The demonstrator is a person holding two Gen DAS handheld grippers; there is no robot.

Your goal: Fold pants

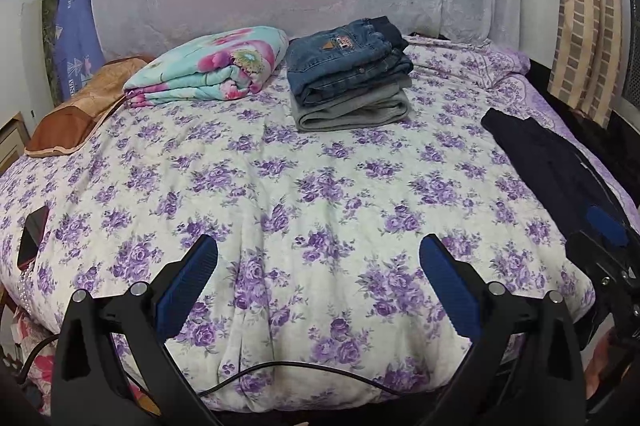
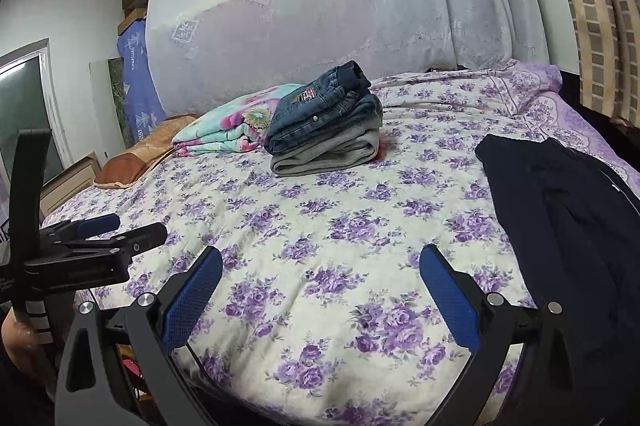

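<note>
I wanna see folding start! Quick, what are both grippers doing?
Left gripper: open, holding nothing, over the floral bedspread.
Right gripper: open, holding nothing.

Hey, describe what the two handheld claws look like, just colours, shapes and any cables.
Both the left claw and right claw are matte black plastic with two splayed arms, silver round pivot bolts, and long blue textured pads on the fingers. A thin black cable droops beneath the left one.

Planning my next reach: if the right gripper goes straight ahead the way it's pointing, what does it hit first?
Probably only the floral bedspread. The right gripper is open above it, and the folded stack of pants lies farther along; the dark pants sit off to its right.
</note>
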